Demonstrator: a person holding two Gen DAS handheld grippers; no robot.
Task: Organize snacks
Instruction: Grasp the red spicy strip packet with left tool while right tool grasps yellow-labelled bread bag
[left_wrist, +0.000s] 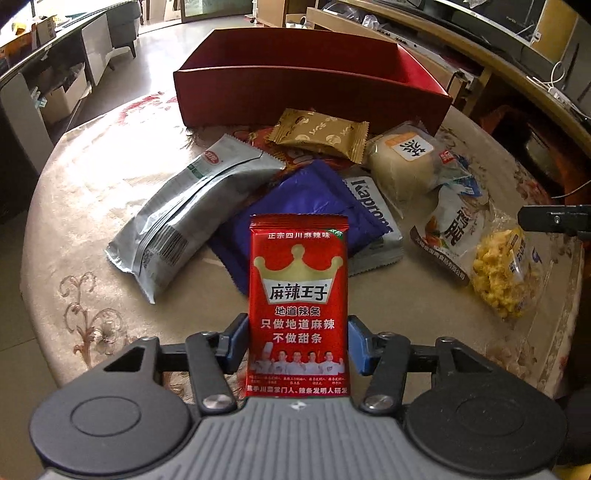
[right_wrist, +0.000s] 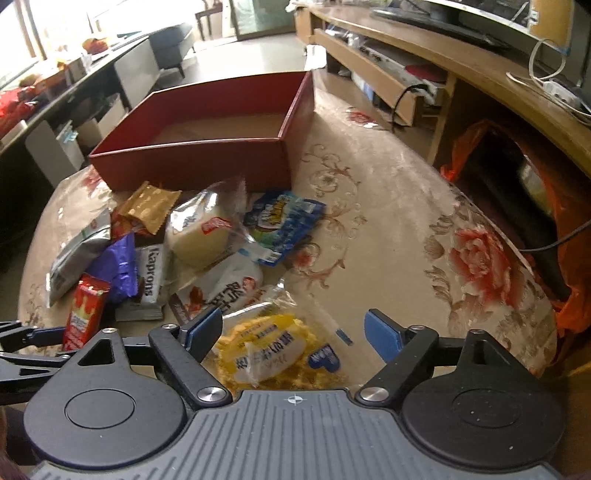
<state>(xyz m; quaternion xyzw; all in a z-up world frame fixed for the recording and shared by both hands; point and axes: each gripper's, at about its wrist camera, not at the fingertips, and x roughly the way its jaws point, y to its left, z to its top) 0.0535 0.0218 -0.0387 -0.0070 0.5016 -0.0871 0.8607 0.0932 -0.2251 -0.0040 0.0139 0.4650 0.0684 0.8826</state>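
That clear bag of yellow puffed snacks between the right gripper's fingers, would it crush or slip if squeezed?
The clear bag of yellow puffed snacks probably crushes easily: the pieces look airy. Its glossy film may slip against the right gripper, whose jaws stand apart. Likely light.

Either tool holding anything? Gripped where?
Left tool pinches the red spicy-strip packet by its lower side edges. Right tool holds nothing; open over the yellow snack bag.
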